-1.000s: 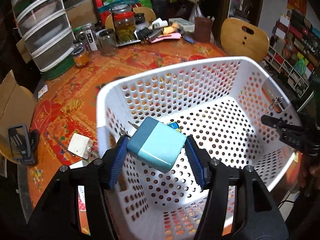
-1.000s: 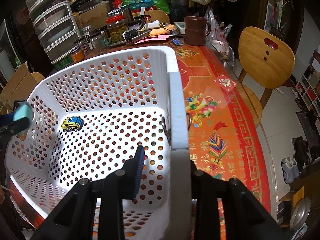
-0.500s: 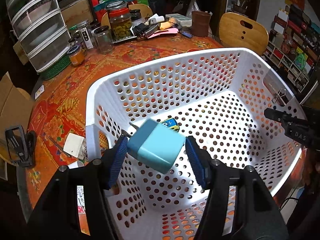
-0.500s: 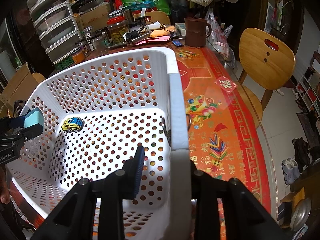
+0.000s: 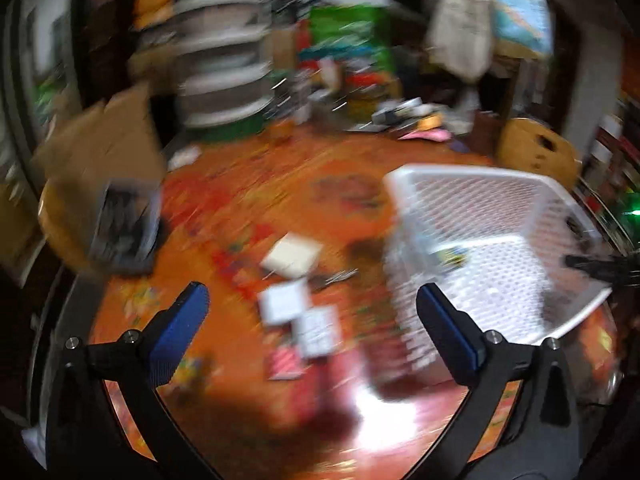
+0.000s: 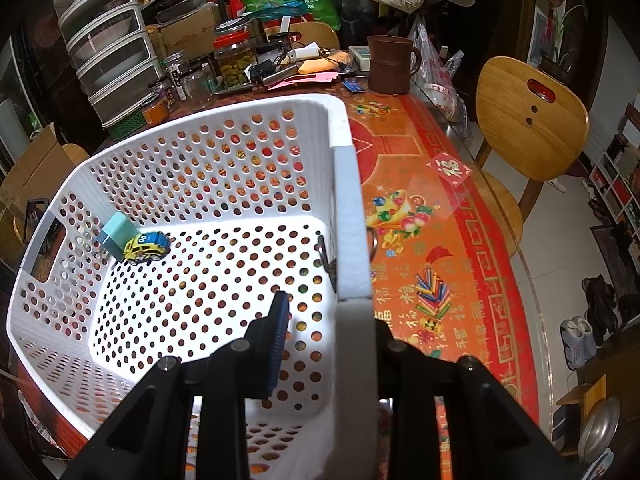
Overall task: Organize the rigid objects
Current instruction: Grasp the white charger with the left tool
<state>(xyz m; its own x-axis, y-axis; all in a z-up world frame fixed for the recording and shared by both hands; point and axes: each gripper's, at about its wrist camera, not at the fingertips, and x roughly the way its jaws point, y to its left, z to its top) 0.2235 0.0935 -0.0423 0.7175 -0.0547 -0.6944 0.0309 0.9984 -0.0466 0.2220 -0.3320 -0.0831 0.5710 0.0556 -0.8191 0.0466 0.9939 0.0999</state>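
While the right tool (image 6: 320, 344) clamps the basket (image 6: 352, 208), the charger (image 6: 116, 234) lies far inside.

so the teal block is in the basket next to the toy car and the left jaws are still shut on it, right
Not quite: the left gripper is open and empty in the left wrist view. The teal block does lie in the basket beside the toy car.

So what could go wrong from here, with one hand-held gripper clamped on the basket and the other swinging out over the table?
Two risks, I think. The right hand-held gripper pinches only the white basket's rim, so a tug could tilt it and send the toy car and blue charger sliding. The left hand-held gripper is open over small white items; its view is blurred, so a hasty grab may miss or scatter them.
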